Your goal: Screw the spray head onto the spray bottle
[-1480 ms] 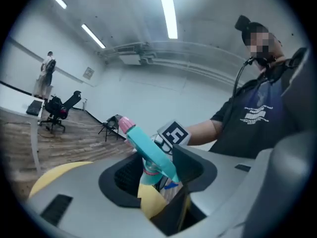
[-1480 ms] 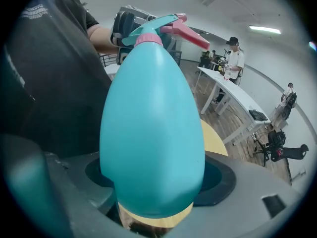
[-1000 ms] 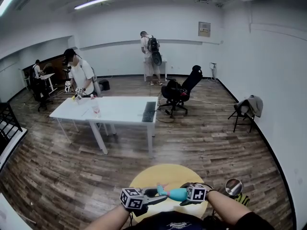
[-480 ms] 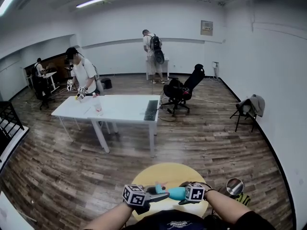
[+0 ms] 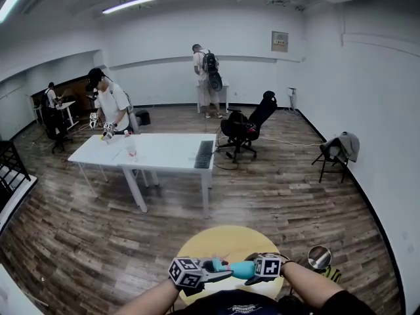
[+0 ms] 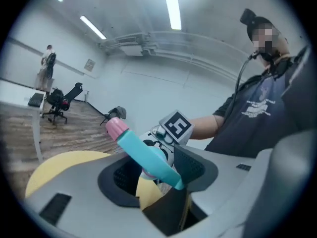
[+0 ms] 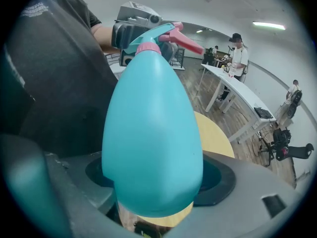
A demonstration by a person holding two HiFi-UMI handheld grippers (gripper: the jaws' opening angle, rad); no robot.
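Low in the head view, a teal spray bottle (image 5: 244,268) lies level between my two grippers, over the yellow round table (image 5: 223,241). My right gripper (image 5: 254,274) is shut on the bottle's body, which fills the right gripper view (image 7: 153,138). The teal spray head (image 6: 143,150), with its pink nozzle (image 6: 116,128), sits on the bottle's neck above a pink collar (image 7: 148,47). My left gripper (image 6: 158,175) has just been closing. The spray head is between its jaws, and they grip its rear end. In the head view the left gripper (image 5: 220,272) is left of the bottle.
A long white table (image 5: 164,151) stands mid-room with a person working at its left end. Beyond it are a black office chair (image 5: 249,126) and a person with a backpack. A folding chair with cloth (image 5: 338,149) is at the right wall. A small round mirror (image 5: 319,256) sits near my right arm.
The left gripper rose a little and came back down by the spray head. The bottle and the right gripper have stayed where they were over the yellow table.
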